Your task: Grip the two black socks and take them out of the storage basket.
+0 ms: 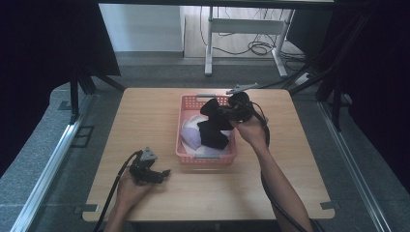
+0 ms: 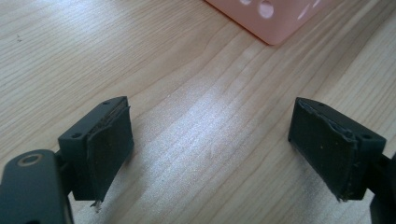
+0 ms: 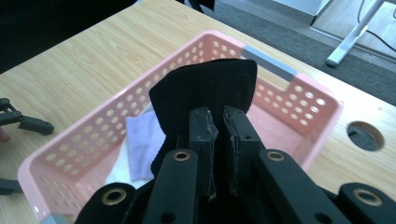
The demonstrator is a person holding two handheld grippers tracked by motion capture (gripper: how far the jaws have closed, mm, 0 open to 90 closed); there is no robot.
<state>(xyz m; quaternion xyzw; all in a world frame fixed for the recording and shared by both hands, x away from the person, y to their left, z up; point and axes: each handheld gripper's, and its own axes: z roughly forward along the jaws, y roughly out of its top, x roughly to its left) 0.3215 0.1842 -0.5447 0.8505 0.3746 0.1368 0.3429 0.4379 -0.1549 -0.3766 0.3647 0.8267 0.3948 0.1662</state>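
A pink perforated basket (image 1: 186, 104) stands in the middle of the wooden table. My right gripper (image 1: 218, 113) hangs over its right side, shut on a black cloth (image 1: 212, 126) that droops down into the basket. In the right gripper view the jaws pinch the black cloth (image 3: 205, 91) above the basket (image 3: 299, 100), and white and pale lilac cloth (image 3: 140, 140) lies on its floor. My left gripper (image 1: 167, 172) rests near the table's front left, held by a hand. In the left gripper view its pads (image 2: 109, 140) stand wide apart over bare wood with nothing between them.
A corner of the basket (image 2: 275, 21) lies ahead of my left gripper. A round cable hole (image 3: 365, 135) is cut in the table beyond the basket. White and lilac cloth (image 1: 192, 133) fills the basket's left half. A desk frame with cables (image 1: 251, 43) stands on the floor behind.
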